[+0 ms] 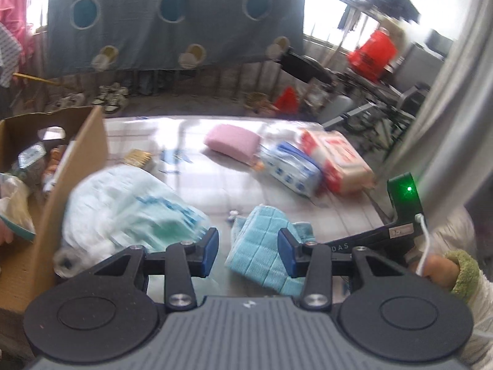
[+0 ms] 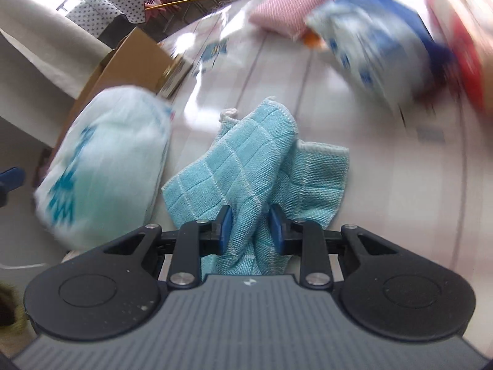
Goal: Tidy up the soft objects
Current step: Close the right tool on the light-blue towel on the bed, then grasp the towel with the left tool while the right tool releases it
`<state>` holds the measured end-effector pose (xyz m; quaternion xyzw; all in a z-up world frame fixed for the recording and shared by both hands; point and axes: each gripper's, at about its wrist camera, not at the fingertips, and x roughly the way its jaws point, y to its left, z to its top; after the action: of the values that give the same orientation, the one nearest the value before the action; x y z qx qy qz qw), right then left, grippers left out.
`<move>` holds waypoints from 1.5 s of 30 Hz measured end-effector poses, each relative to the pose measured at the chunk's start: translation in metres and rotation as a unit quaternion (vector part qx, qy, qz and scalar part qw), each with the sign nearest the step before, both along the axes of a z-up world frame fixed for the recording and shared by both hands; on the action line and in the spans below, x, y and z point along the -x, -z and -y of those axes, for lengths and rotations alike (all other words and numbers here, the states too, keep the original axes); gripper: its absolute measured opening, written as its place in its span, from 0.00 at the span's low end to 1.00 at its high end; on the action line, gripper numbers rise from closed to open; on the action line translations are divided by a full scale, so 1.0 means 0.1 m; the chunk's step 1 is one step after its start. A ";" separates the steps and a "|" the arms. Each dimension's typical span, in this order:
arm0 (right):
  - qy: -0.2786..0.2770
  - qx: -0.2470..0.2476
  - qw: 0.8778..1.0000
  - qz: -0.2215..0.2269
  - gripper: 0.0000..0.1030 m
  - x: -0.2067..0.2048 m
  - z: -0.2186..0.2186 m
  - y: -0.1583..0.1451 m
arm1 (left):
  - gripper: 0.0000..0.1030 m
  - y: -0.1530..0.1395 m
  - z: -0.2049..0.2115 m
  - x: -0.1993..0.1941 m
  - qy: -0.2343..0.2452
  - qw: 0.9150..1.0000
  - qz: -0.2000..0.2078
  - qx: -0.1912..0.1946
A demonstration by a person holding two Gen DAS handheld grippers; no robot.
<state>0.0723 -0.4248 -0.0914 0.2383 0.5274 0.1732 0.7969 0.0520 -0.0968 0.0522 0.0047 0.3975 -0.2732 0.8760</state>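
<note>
Right gripper (image 2: pixel 250 228) was clamped on a bunched fold of the light-blue waffle-weave cotton cloth (image 2: pixel 255 166), blue pads pressing the fabric from both sides. The cloth lay crumpled on the glossy white tiled tabletop (image 2: pixel 385 185), its free corners spread beyond the jaws. Left gripper (image 1: pixel 248 254) hung over the same cloth with jaws partly apart and nothing pinched between them.

Just beside the cloth, to its left, sat a puffy white-and-teal plastic pack of soft goods (image 2: pixel 101 160), resting against the open brown cardboard box (image 1: pixel 74 166). Farther back: a pink rectangular sponge pad (image 1: pixel 232 143), a blue-and-white wrapped tissue pack (image 1: pixel 291 166), and a red-and-white wrapped pack (image 1: pixel 337 163), the last two touching.

Judgement: the cloth looked light, limp and not fragile; it should drape and trail when lifted, so a hold on a gathered ridge, as here, seemed sounder than on a single edge. The plastic-wrapped packs looked slippery and squashy; a grip across a narrow end would probably suit them.
</note>
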 end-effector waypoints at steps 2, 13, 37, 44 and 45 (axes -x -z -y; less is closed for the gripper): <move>0.009 -0.019 1.000 -0.006 0.24 0.21 0.06 0.03 | 0.42 0.05 0.10 0.11 0.017 1.000 -0.001 -0.004; 0.101 -0.152 0.983 0.032 0.53 0.82 0.58 -0.02 | 0.58 0.63 0.87 0.41 0.125 0.990 -0.042 -0.058; 0.069 -0.244 0.967 -0.032 0.89 0.42 0.64 0.26 | 0.74 1.30 1.36 0.03 0.113 0.987 -0.095 -0.070; 0.036 -0.311 0.948 -0.055 0.89 0.33 0.54 0.32 | 0.63 1.29 1.32 -0.04 0.098 0.988 -0.104 -0.062; 0.030 -0.324 0.944 -0.055 0.89 0.32 0.53 0.32 | 0.58 1.29 1.31 -0.04 0.095 0.988 -0.103 -0.065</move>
<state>0.0401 -0.4781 -0.1234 0.5090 0.4784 0.2971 0.6510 0.0563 -0.2281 -0.0764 0.0707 0.5005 -0.3278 0.7982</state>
